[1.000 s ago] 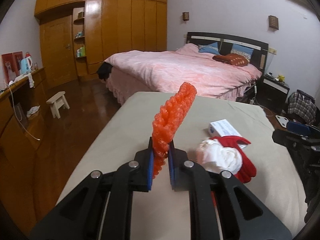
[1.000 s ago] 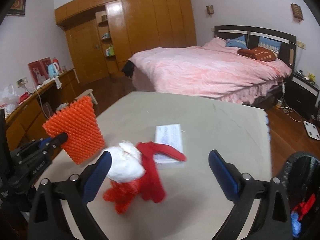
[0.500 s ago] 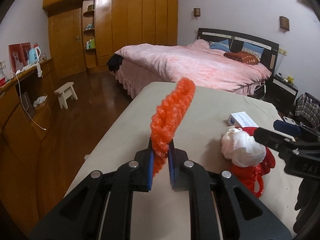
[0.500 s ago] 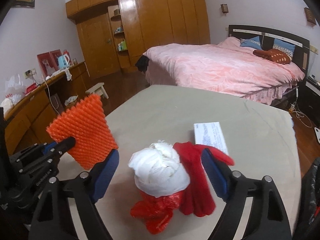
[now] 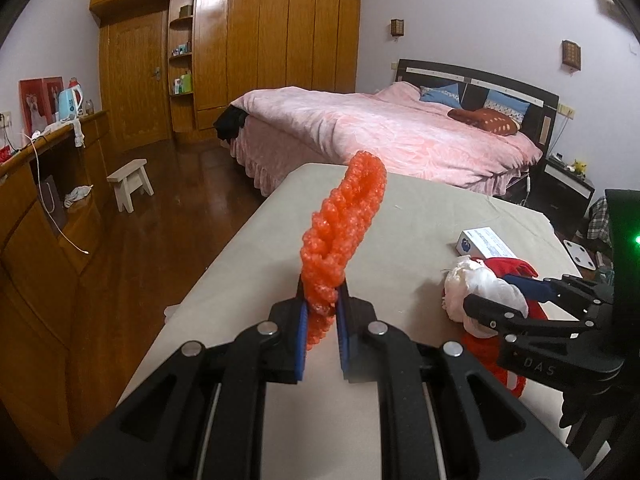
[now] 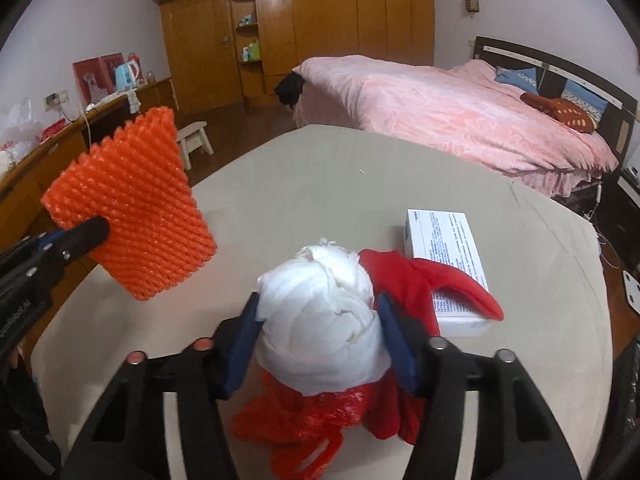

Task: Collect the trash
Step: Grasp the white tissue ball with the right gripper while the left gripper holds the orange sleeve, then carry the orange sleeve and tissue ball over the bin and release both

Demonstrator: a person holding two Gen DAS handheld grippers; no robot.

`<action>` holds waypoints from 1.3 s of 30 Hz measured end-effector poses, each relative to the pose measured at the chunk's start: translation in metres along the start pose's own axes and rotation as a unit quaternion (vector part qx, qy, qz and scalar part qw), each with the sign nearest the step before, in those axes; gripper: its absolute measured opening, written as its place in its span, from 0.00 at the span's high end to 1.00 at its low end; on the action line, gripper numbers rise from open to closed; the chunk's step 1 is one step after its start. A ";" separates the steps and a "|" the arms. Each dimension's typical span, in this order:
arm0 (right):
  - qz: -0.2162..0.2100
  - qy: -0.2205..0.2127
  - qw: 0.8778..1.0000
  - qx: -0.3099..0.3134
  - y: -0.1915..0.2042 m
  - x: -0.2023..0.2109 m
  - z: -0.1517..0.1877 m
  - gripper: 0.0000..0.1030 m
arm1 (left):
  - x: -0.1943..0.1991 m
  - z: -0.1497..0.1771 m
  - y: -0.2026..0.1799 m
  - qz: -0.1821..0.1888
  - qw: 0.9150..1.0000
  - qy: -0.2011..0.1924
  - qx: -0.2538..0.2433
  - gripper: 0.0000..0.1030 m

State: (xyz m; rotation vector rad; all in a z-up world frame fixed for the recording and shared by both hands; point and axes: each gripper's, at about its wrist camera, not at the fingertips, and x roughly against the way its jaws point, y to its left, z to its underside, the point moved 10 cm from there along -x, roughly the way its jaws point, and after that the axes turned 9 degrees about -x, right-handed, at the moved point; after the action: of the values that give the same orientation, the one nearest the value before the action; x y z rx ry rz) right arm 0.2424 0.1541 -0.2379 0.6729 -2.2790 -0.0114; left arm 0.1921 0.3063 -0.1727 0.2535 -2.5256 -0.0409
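Observation:
An orange foam net [image 5: 340,236] stands upright in my left gripper [image 5: 322,312], which is shut on its lower edge above the beige table [image 5: 400,232]. From the right wrist view that net [image 6: 132,208] hangs at the left, with the left gripper [image 6: 80,232] beside it. My right gripper [image 6: 318,304] is closing on a white crumpled wad [image 6: 324,320], and both blue pads touch its sides. The wad lies on a red plastic bag [image 6: 304,432]. A red glove-like cloth [image 6: 420,280] lies against its right side.
A white printed box [image 6: 444,248] lies just behind the red cloth. Past the table stands a pink bed [image 6: 460,112], with a small stool [image 5: 132,184] on the wooden floor to the left. A wooden sideboard [image 5: 24,216] runs along the left wall.
My right gripper has come forward and down over the white wad, and its jaws have narrowed from wide open to touching it. The left gripper shifted slightly with the orange net, then stayed still.

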 end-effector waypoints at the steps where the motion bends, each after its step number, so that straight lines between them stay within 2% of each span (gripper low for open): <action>1: -0.008 -0.002 1.000 -0.003 0.000 0.004 -0.001 0.52 | 0.000 0.000 0.000 0.001 1.000 0.000 0.000 0.89; 8: -0.037 -0.036 0.999 -0.013 -0.001 0.045 -0.022 0.53 | 0.006 -0.006 -0.006 0.006 1.000 -0.007 0.000 0.89; 15: -0.038 -0.060 0.997 -0.026 -0.015 0.081 -0.037 0.52 | 0.020 -0.017 -0.023 0.019 1.000 -0.021 -0.009 0.89; 30: -0.022 -0.115 0.992 -0.056 -0.053 0.155 -0.053 0.52 | 0.056 -0.044 -0.100 0.070 0.995 -0.052 -0.044 0.89; 39: -0.007 -0.143 0.987 -0.069 -0.085 0.199 -0.052 0.52 | 0.080 -0.061 -0.155 0.108 0.989 -0.076 -0.069 0.89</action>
State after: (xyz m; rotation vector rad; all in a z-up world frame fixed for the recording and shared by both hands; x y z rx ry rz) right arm 0.1998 -0.0030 -0.0861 0.6478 -2.5193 -0.2856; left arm 0.1887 0.1402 -0.0909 -0.0821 -2.6717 -0.1545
